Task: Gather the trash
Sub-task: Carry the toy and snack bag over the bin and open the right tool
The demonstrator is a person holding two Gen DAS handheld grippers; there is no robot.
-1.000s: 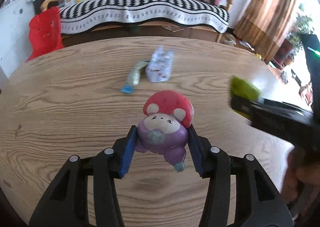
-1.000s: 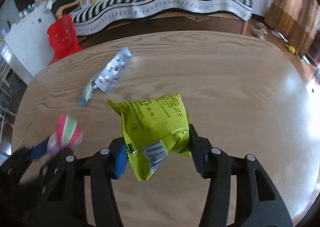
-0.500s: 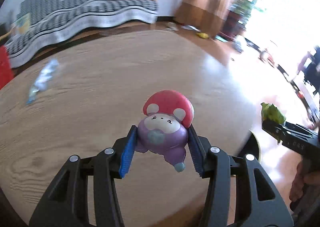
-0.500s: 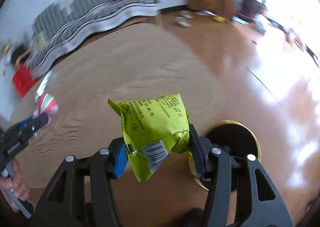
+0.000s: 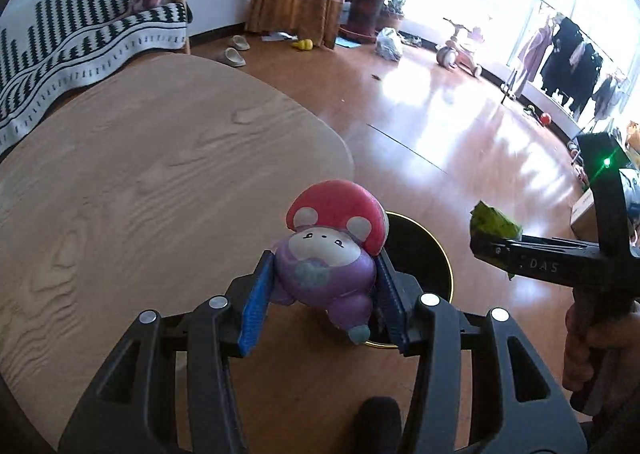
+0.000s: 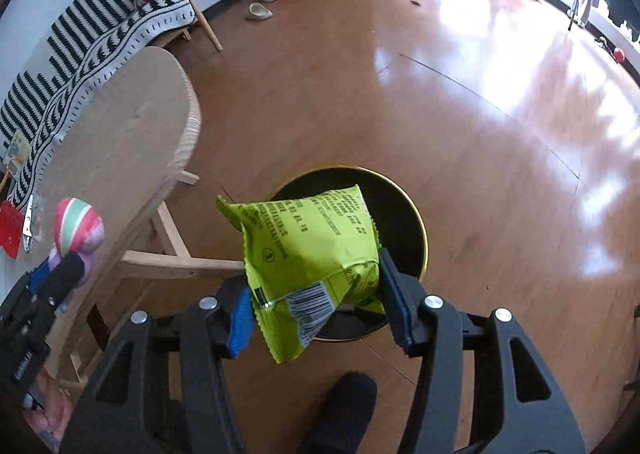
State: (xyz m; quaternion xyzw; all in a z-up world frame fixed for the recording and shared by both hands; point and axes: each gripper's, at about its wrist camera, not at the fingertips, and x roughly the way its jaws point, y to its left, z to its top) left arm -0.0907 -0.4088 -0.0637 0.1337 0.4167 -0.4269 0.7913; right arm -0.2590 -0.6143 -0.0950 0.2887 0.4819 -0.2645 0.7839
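Note:
My left gripper is shut on a squishy mushroom toy with a red cap and purple body. It hangs past the wooden table's edge, over the near rim of a black trash bin with a gold rim. My right gripper is shut on a lime-green snack bag, held above the same black bin on the floor. In the left wrist view the right gripper shows at right with the green bag. In the right wrist view the left gripper with the toy shows at far left.
The round wooden table fills the left; its legs stand beside the bin. A striped sofa lies behind it. The glossy wooden floor stretches right. A dark shoe is below the bin. A hand grips the right tool.
Both grippers swung from over the table to the right, past its edge, to above the bin on the floor. Each keeps its grip on its item.

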